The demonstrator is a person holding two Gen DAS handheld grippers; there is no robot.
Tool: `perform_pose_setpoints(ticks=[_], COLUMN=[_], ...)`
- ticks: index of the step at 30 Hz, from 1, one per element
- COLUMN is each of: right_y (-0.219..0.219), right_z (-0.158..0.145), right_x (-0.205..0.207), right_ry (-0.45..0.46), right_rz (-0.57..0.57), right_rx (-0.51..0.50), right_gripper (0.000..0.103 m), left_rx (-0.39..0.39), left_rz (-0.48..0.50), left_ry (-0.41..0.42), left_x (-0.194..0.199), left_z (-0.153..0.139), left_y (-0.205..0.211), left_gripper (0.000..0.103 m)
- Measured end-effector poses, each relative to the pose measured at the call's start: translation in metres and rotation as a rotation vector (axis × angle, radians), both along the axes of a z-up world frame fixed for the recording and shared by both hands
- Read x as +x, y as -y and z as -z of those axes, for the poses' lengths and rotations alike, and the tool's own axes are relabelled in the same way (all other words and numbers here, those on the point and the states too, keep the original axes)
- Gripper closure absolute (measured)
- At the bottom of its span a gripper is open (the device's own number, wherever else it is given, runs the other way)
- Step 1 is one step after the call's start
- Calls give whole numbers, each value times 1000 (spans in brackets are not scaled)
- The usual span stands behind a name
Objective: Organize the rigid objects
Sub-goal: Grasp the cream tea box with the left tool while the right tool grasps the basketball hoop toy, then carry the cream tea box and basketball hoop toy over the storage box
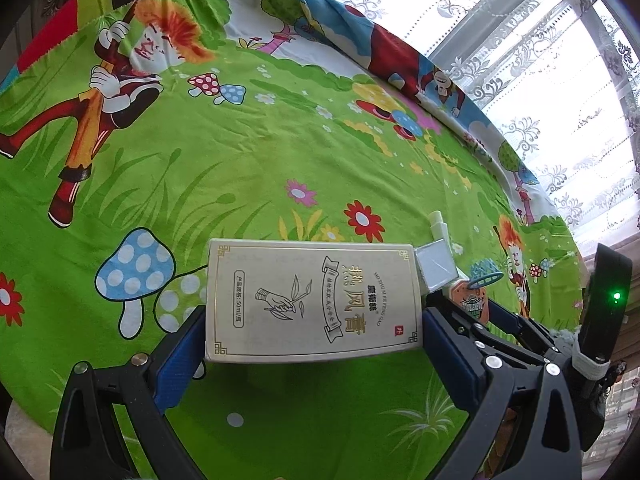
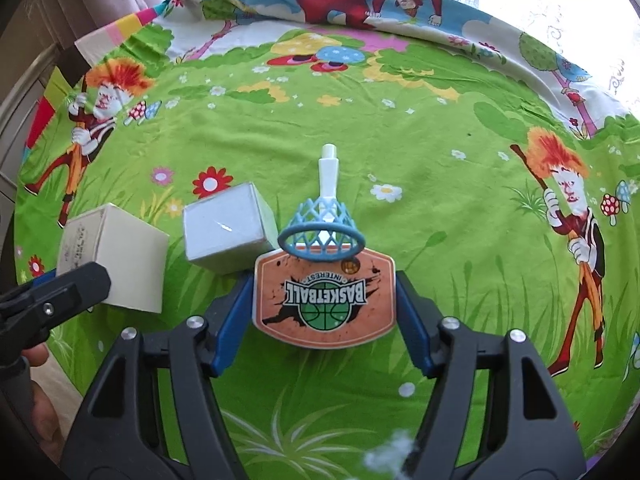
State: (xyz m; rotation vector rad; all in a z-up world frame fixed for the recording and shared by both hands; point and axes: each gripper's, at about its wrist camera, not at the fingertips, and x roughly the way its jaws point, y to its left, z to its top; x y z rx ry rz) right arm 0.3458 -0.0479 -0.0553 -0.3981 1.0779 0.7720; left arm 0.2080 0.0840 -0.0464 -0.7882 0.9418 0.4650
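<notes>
My left gripper (image 1: pixel 314 328) is shut on a cream box with gold Chinese print (image 1: pixel 312 300), its blue pads pressing both short ends. The same box shows at the left of the right wrist view (image 2: pixel 120 256). My right gripper (image 2: pixel 324 300) is shut on a toy basketball hoop: an orange "BASKETBALL" backboard (image 2: pixel 324 300) with a blue net ring (image 2: pixel 322 236) and a white post (image 2: pixel 329 172). A small white box (image 2: pixel 228 232) lies on the cloth between the two held things, touching the backboard's left corner; it also shows in the left wrist view (image 1: pixel 436 266).
A round table carries a green cartoon cloth (image 2: pixel 400 140) with mushrooms and flowers. The cloth is bunched along the far edge (image 2: pixel 340 0). Lace curtains and a window (image 1: pixel 560 80) stand behind. The left gripper's arm (image 2: pixel 48 300) reaches in at the left.
</notes>
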Motion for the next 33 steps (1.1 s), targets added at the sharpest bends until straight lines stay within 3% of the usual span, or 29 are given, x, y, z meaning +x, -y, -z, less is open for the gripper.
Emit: perform_pose_setpoints(ticks=[18,33], right_y=[72,143], right_z=[-54,-77], right_x=[-18,-61], right_ry=[28,73], right_rz=[129,231], right_rx=[94,102], right_gripper=[33,33], left_rx=[48,71], left_rz=[56,255], left_ry=[58,73], left_x=[-1,2], left_z=[-21,-47], left_y=[22,98], left_gripper=[2,2])
